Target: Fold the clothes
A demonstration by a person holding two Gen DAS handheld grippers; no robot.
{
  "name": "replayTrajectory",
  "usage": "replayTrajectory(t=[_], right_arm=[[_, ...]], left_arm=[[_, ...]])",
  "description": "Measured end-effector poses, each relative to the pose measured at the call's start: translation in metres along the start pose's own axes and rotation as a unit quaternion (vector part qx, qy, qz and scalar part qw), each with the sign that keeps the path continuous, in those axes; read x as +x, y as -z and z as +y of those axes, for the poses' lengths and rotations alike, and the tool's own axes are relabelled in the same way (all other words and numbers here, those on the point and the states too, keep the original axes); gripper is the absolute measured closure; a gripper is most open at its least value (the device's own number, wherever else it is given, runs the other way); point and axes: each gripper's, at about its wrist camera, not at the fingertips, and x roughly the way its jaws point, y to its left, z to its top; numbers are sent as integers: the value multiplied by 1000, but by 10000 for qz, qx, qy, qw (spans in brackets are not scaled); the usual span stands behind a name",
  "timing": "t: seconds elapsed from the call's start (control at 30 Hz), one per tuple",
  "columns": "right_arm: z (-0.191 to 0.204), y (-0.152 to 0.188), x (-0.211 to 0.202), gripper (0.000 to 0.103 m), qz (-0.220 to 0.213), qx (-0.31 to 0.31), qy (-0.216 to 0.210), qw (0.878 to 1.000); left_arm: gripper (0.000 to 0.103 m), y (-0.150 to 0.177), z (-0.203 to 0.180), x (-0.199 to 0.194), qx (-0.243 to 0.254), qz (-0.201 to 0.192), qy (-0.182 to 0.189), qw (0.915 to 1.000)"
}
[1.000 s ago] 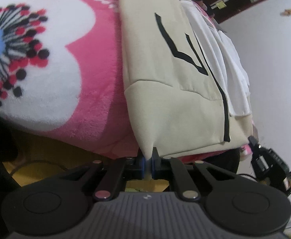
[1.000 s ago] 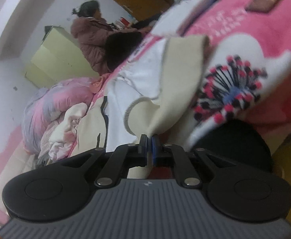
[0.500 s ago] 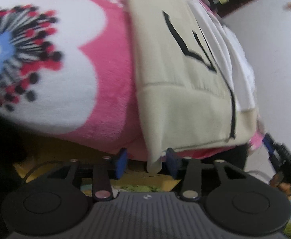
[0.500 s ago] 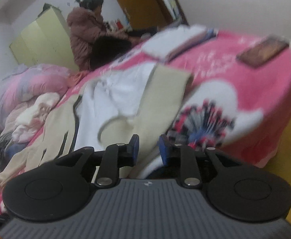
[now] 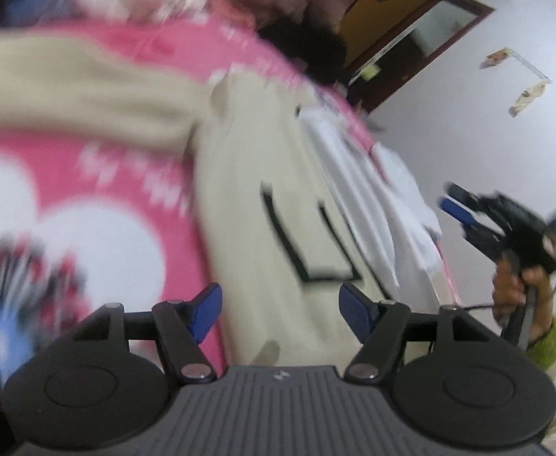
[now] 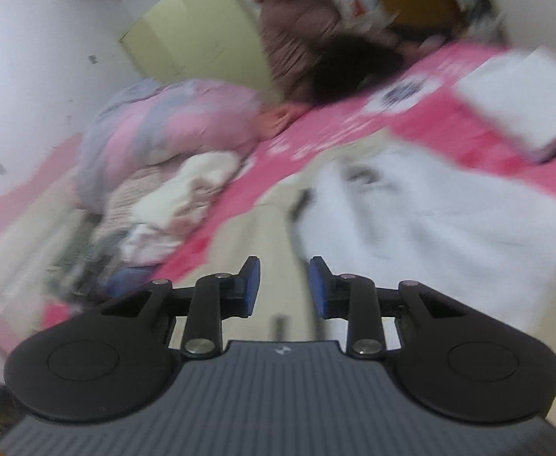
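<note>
Both views motion-blurred. Left gripper (image 5: pixel 280 313) over cream hoodie (image 5: pixel 262 205), blue pads wide apart, nothing between. Hoodie lies flat on pink blanket (image 5: pixel 99 159) — black trim lines up, white lining (image 5: pixel 369 205) showing along its right edge. Right gripper (image 6: pixel 282 288) fingers apart, empty, above hoodie's cream and white cloth. In left view right gripper sits off bed's right edge, held in hand (image 5: pixel 513 285).

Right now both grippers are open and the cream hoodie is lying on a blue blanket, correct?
Not quite: the blanket is pink with white flowers, as the left wrist view shows. The rest holds: left gripper and right gripper are open, and the cream hoodie lies on it.
</note>
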Motion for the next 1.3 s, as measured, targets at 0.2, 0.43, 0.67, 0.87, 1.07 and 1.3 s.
replayTrajectory(t=[0.2,0.43,0.67,0.87,1.07,1.3], right_arm=[[-8,-49,140,68,1145,1107,-503,9860],[-54,-75,264,62,1092,1928,142,9750],[-82,-74,318,58,886,2384,46,9671],[-84,-74,334,62,696,2133,-325,9740],[-87,-76,333,88,607,1891,-528,9787],[-7,-94,298,94,-9,-935,423,9947]], left_arm=[[33,-38,-12,64,409,-596,-253,9971],[34,-68,-4,106,770,-1113,-567,9892],[33,-81,20,124,697,-1544,-628,9835],[34,-81,55,137,13,-1472,-383,9884],[34,-79,64,136,-149,-1546,-234,9876],[34,-79,65,134,-176,-1614,-246,9864]])
